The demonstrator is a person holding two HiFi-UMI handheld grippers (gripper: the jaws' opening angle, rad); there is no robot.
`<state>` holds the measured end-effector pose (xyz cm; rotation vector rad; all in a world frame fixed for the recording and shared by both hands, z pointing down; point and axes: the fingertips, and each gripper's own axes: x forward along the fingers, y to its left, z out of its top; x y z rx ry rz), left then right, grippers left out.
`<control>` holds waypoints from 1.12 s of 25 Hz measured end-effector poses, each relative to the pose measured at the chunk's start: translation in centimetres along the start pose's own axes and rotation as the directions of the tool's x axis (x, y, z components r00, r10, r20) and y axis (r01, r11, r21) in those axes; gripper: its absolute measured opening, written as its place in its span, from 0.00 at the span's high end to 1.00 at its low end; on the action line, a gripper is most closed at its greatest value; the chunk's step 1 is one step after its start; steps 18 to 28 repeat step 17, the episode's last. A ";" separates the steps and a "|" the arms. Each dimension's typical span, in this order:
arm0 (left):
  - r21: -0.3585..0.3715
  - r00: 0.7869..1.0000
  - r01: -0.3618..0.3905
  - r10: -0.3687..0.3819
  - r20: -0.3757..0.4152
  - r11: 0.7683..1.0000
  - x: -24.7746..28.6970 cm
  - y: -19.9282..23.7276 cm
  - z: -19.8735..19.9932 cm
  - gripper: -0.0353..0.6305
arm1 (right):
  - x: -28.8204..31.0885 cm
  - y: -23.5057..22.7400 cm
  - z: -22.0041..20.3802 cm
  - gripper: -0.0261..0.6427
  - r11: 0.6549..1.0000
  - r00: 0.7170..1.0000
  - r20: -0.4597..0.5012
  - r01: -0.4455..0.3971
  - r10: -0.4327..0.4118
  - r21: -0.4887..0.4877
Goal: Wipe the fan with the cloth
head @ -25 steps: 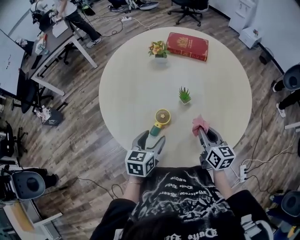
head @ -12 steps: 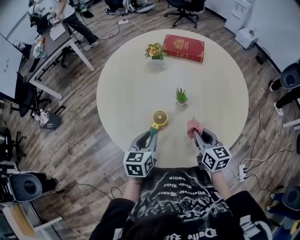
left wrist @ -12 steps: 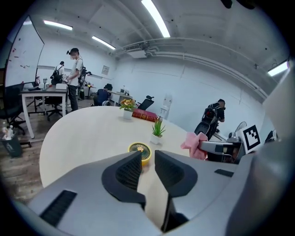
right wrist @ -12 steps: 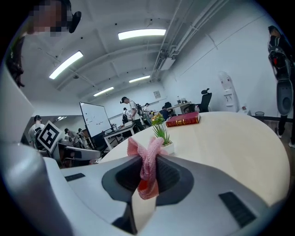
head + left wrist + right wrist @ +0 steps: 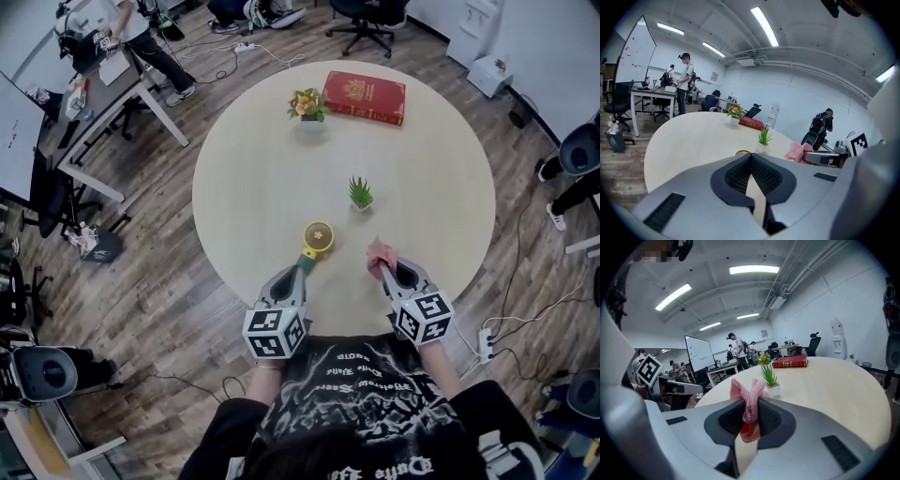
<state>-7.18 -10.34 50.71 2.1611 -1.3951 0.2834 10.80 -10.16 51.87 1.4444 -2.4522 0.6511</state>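
A small yellow fan (image 5: 319, 236) with a green handle lies near the front edge of the round table (image 5: 422, 169). My left gripper (image 5: 301, 269) has just closed its jaws and is shut on the fan's handle. In the left gripper view the pads of the left gripper (image 5: 751, 159) meet, with the fan's yellow rim (image 5: 742, 152) just beyond them. My right gripper (image 5: 382, 273) has been closing further on a pink cloth (image 5: 379, 252) to the right of the fan. The cloth (image 5: 749, 397) sticks up from the right gripper's (image 5: 750, 416) pads.
A small green plant (image 5: 360, 194) stands behind the fan. At the table's far side are a red book (image 5: 364, 97) and a flower pot (image 5: 306, 105). Desks, office chairs and a person (image 5: 141, 33) stand on the wooden floor around the table.
The left jaws went from wide open around the fan's handle to shut on it. The right gripper with the cloth shifted left, closer to the fan.
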 end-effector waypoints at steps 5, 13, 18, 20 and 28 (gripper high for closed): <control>-0.013 1.000 0.001 -0.001 0.006 1.000 -0.2 -0.2 -0.2 0.92 | -0.4 -0.3 -0.1 0.88 1.000 1.000 0.000 0.026 -0.026 0.002; 0.036 0.999 0.035 -0.035 -0.014 0.999 0.1 -1.5 -0.5 0.92 | -0.7 -0.7 0.1 0.89 0.999 0.998 0.024 0.050 -0.050 0.005; 0.059 0.999 0.046 -0.045 -0.023 0.997 0.1 -1.8 -0.8 0.92 | -0.7 -0.5 -0.2 0.89 0.999 0.999 0.023 0.047 -0.047 0.006; 0.059 0.999 0.046 -0.045 -0.023 0.997 0.1 -1.8 -0.8 0.92 | -0.7 -0.5 -0.2 0.89 0.999 0.999 0.023 0.047 -0.047 0.006; 0.059 0.999 0.046 -0.045 -0.023 0.997 0.1 -1.8 -0.8 0.92 | -0.7 -0.5 -0.2 0.89 0.999 0.999 0.023 0.047 -0.047 0.006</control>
